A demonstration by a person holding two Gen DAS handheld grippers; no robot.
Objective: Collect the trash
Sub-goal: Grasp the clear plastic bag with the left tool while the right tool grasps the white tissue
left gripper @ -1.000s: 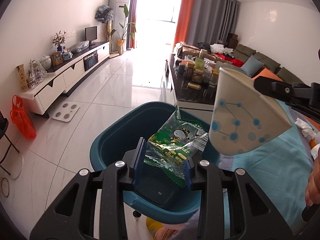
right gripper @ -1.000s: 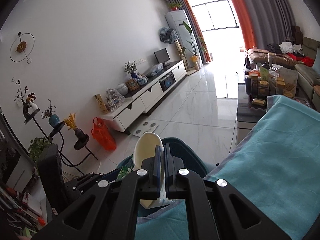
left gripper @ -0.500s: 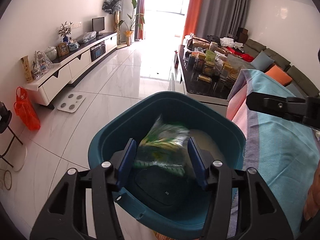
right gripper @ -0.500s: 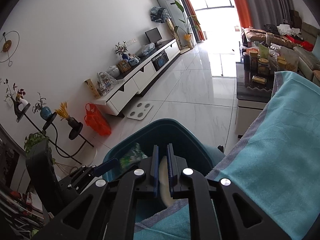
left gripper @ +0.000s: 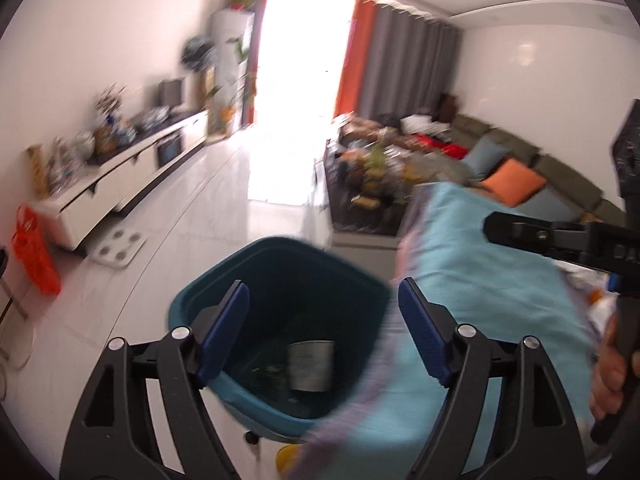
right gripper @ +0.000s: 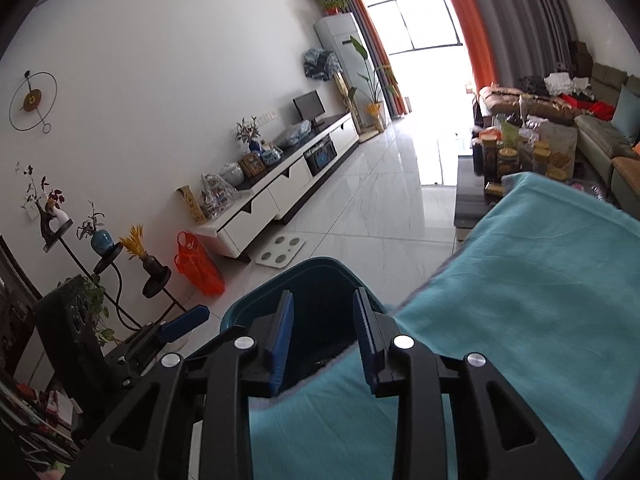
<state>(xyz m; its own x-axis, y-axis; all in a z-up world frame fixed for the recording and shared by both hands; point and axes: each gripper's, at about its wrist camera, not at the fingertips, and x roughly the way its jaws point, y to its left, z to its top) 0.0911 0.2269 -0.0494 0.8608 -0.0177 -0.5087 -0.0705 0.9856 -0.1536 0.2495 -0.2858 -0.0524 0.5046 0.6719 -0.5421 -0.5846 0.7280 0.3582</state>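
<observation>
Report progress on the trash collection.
Done: a paper cup and green wrapper lie in the teal bin. In hand: nothing; the left tool and right tool are opening, empty, over the bin. Left: blurred bits at the teal cloth's right edge, possibly more trash.

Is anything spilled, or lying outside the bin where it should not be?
Nothing stands out. The teal bin stands upright beside the teal blanket, and a pale cup lies inside at its bottom. No spill shows around it.

Teal bin; turquoise cloth; orange curtain; blue-padded black left tool.
</observation>
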